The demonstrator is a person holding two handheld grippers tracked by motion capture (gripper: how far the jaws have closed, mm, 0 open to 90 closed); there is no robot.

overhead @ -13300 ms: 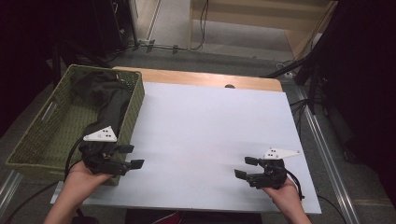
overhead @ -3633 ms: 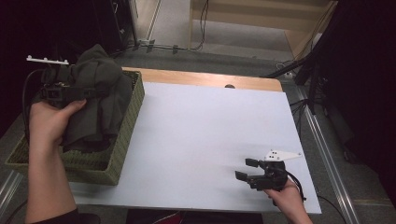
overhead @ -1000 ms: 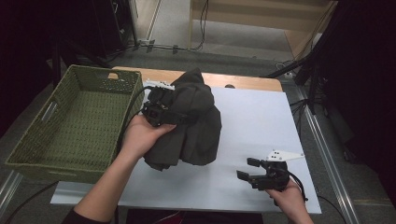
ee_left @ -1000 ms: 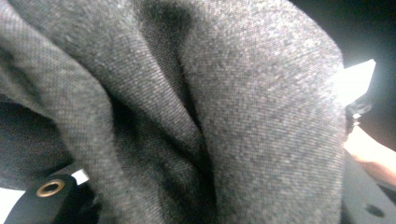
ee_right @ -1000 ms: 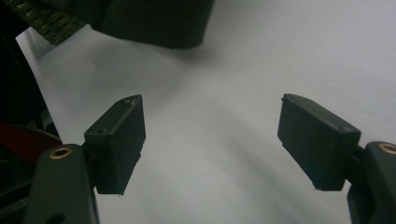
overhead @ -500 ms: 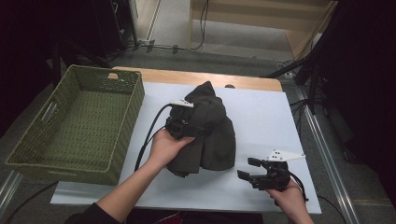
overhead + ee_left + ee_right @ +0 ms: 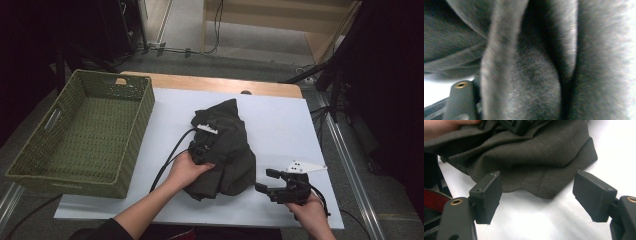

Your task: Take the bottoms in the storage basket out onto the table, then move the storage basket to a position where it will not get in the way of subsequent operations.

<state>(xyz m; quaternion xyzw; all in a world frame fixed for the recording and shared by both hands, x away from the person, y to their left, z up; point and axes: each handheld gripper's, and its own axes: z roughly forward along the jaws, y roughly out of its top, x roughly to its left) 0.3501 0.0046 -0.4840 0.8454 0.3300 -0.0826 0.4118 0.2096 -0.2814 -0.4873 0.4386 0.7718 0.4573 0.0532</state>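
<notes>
My table (image 7: 280, 117) wears a white sheet, with a strip of bare wood showing along its far edge. On the left stands a green woven basket (image 7: 80, 135). Near the middle lies a crumpled dark grey garment (image 7: 230, 150).

Green woven basket (image 7: 80, 135) at left, white table cover (image 7: 280, 120), wooden table edge (image 7: 215, 84)

The garment (image 7: 225, 150) sat bunched mid-table on the white sheet (image 7: 280, 120), with the basket (image 7: 80, 135) off to its left. Left gripper (image 7: 204, 145) was on top of it, right gripper (image 7: 272, 186) just beside its near right edge.
</notes>
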